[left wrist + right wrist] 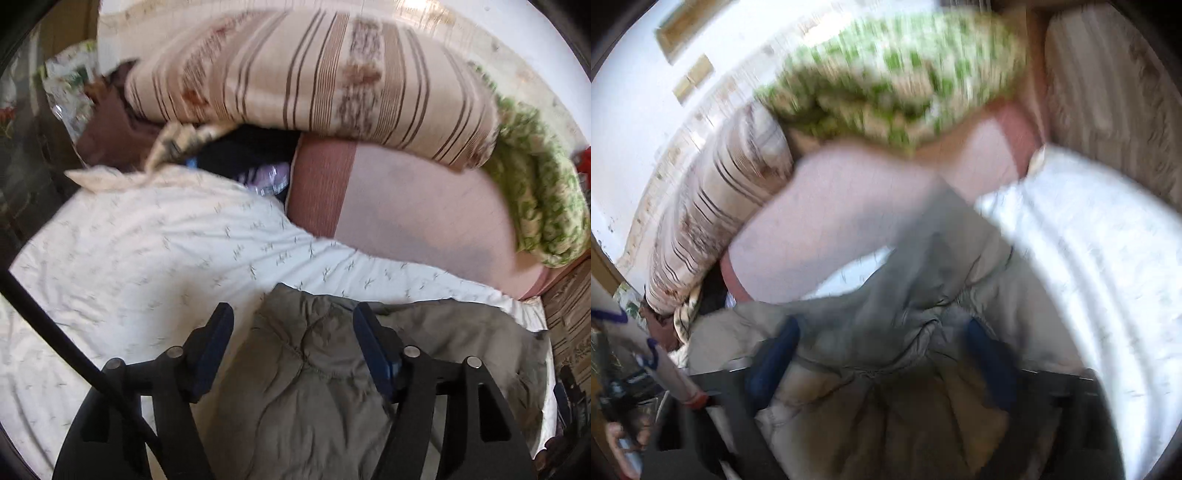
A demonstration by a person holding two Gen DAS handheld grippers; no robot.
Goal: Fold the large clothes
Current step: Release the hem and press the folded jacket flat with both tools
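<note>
A bed (122, 240) with a white sheet fills the room. Bedding is piled at its far side: a striped quilt (314, 81) on top, a pink pillow (424, 206) under it, and a green flowery blanket (535, 192) at the right.

A big grey padded jacket (314, 387) lies on the sheet at the near edge. It looks spread out flat so it can be folded. Its long side seems to run away from the left gripper toward the pile, but the puffy folds make this hard to tell.

The left gripper (293, 332) hangs over the jacket with its fingers wide apart, holding nothing.

The right gripper (882, 343) is over bunched jacket cloth. Its fingers look spread too. The picture is blurry, so a grip cannot be seen.
</note>
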